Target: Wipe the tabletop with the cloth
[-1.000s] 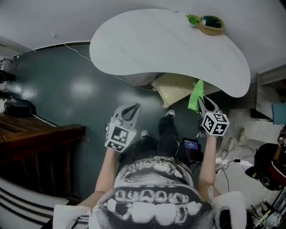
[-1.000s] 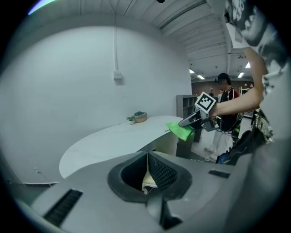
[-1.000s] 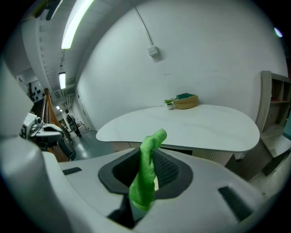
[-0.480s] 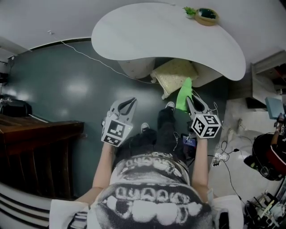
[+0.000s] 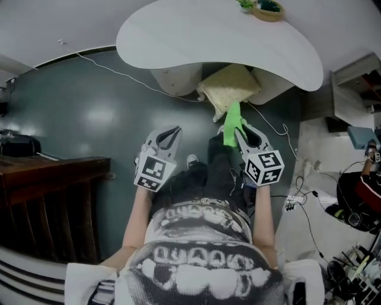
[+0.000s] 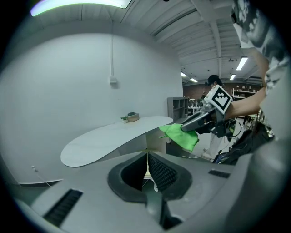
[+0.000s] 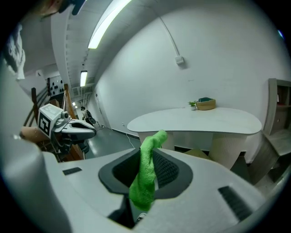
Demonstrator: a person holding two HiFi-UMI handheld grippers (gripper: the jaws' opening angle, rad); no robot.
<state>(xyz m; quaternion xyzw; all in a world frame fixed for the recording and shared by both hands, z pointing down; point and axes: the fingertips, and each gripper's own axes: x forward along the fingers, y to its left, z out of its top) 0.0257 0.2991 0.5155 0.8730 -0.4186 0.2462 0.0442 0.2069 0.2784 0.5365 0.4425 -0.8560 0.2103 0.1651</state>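
I stand back from the white kidney-shaped surface (image 5: 196, 41), so my right gripper (image 5: 244, 133) carries the bright green microfibre cloth (image 7: 146, 177) pinched in its fingers, well short of the top. My left gripper (image 5: 169, 137) has its fingers closed on nothing. A small tan bowl (image 5: 268, 9) occupies the far end.

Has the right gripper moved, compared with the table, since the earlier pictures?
Yes. The right gripper, shut on the green cloth, has drawn back from the edge of the table, toward the person.
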